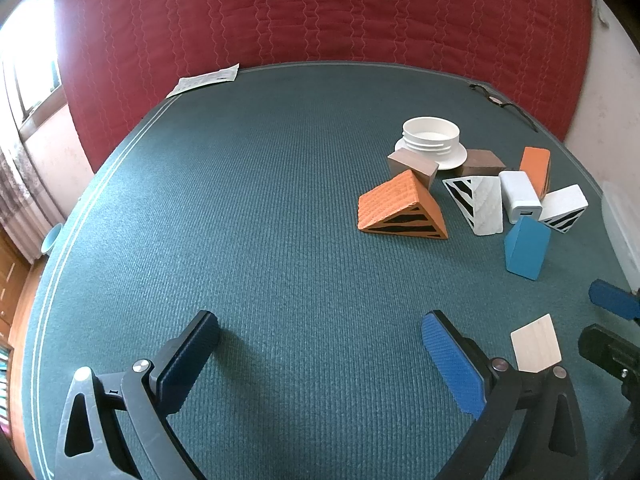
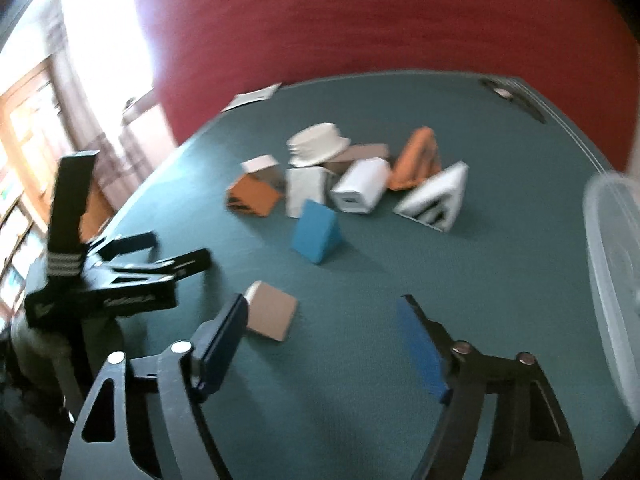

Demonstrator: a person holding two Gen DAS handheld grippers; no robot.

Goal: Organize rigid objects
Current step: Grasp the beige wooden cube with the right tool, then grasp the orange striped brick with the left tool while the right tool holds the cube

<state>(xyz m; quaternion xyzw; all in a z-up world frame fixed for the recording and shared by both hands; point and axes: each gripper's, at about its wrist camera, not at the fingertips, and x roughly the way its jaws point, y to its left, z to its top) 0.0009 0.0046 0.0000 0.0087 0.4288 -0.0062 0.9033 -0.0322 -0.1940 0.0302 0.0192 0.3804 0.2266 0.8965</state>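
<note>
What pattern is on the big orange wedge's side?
Black stripes on the big orange wedge, clearest in the left wrist view.

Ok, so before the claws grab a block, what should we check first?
1. Left claw open and empty: ok, its jaws stand wide apart over bare green table.
2. Right claw open and empty: ok, nothing sits between its jaws.
3. A loose block near the right claw: ok, the pale wooden block lies flat, apart from the pile, beside the left finger.
4. Blue wedge free to lift: ok, it stands clear in front of the pile.
5. Orange striped wedge free: not ok, a brown block leans against it.
6. Clear plastic container ready for blocks: cannot tell, only its blurred edge shows.
</note>
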